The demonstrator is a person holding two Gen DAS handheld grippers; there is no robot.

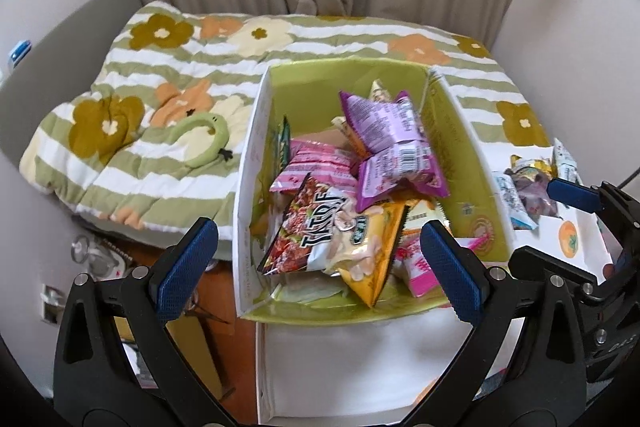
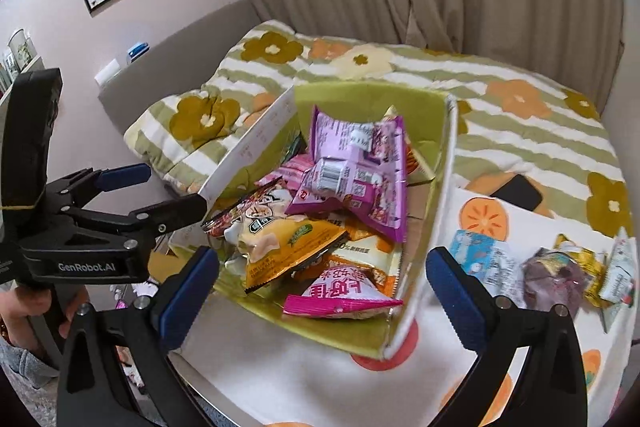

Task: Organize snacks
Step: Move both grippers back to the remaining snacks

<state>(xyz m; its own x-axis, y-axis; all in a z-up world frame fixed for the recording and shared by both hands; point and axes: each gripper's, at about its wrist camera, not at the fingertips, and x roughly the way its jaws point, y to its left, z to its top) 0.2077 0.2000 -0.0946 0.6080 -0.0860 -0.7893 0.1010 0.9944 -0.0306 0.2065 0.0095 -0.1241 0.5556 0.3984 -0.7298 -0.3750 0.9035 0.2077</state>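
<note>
A: Fingers first. Status?

B: My right gripper (image 2: 320,279) stands at full spread, nothing between the pads. My left gripper (image 1: 316,267) is also wide and empty. Both hang above the near end of the green box (image 2: 416,163).

A: Step in hand?

B: Judged: between picks. A packet seems just let go into the box; the next move calls for swinging right to the loose packets and closing on one by its crimped edge, since the film looks slippery.

A: Box contents?

B: Heaped. Two purple packets (image 2: 356,171) on top toward the far end, a yellow chip bag (image 2: 288,247) near the near-left corner, a pink-edged packet (image 2: 344,299) against the near wall, pink wrappers (image 1: 316,163) underneath.

A: Still outside?

B: A small cluster on the persimmon-print cloth (image 2: 480,211), right of the box: a blue-white packet (image 2: 476,255), a dark purple one (image 2: 552,275), a gold one (image 2: 588,267). A dark phone (image 2: 520,191) lies beyond them.
</note>
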